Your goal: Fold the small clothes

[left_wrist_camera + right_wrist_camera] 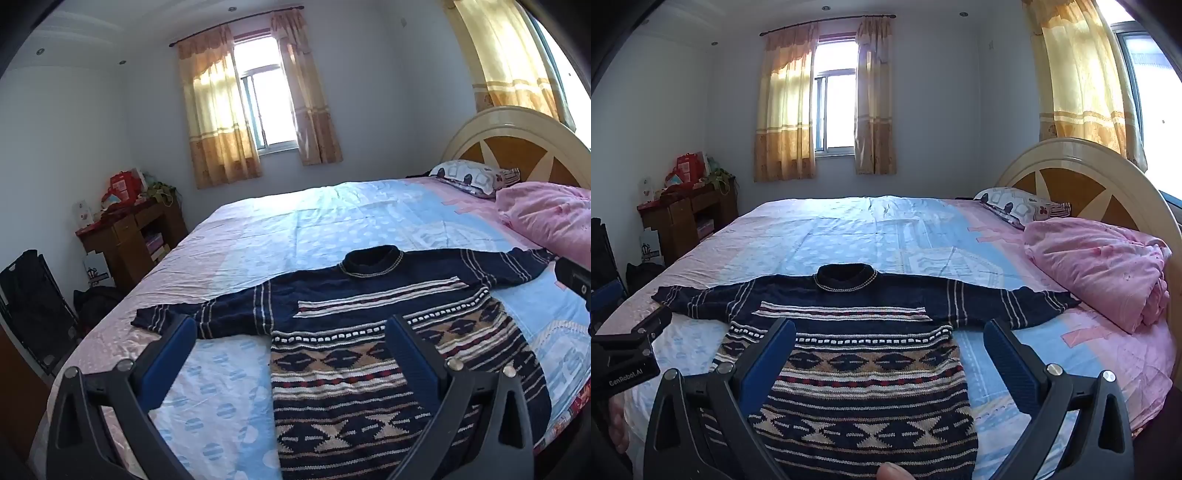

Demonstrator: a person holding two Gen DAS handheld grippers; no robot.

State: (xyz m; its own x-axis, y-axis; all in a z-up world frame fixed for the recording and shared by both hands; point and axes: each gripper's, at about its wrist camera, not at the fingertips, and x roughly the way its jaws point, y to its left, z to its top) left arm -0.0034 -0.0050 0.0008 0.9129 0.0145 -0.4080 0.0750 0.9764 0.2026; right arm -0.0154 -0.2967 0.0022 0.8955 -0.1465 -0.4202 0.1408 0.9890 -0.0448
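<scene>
The right gripper (888, 334) and left gripper (291, 330) are hovering with jaws apart, gripping nothing, over a sweater (857, 354) lying flat on the bed (849, 229). "CenRobot.AI" is showing on the left gripper's body.

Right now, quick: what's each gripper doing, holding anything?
Left gripper: open, holding nothing, above the sweater.
Right gripper: open, holding nothing, above the sweater too.
</scene>
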